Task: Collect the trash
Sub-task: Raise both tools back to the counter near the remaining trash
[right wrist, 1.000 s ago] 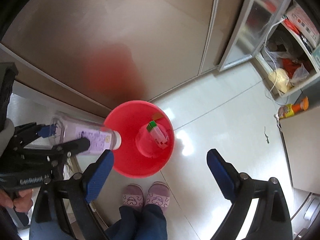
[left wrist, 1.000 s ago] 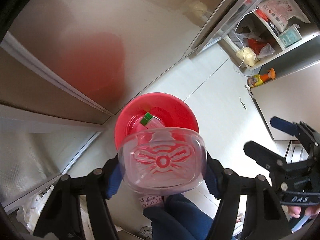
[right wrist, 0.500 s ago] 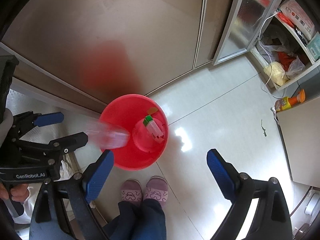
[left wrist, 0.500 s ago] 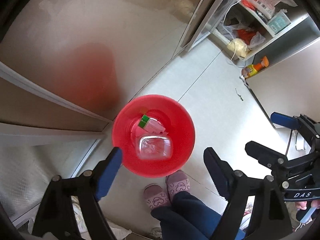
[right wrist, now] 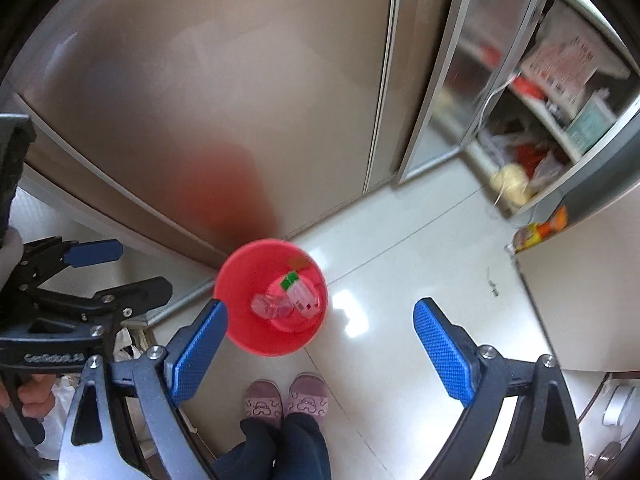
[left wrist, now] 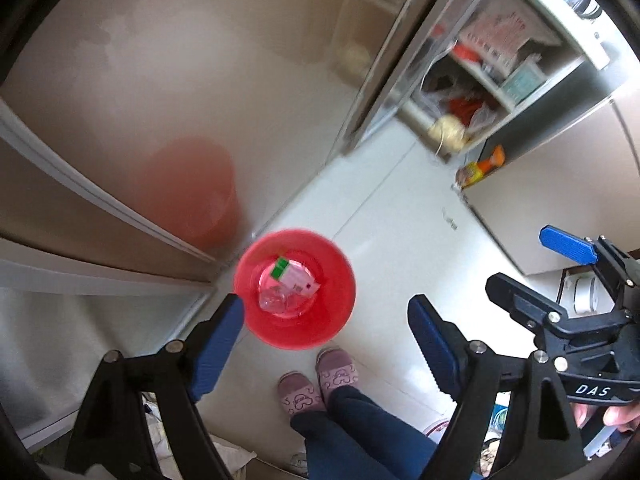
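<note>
Both my grippers, left gripper (left wrist: 326,324) and right gripper (right wrist: 320,336), hang spread wide and empty, red bin (left wrist: 340,308) far below between the fingers. Risk: the clear bottle (left wrist: 280,300) sits loosely on the carton (left wrist: 294,278), so bumping the bin might spill it.

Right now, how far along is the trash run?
Done: the clear plastic bottle and a pink carton lie in the red bin. In hand: nothing; the left gripper and the right gripper are both open and empty above it. Left: no other loose trash shows on the floor.
</note>
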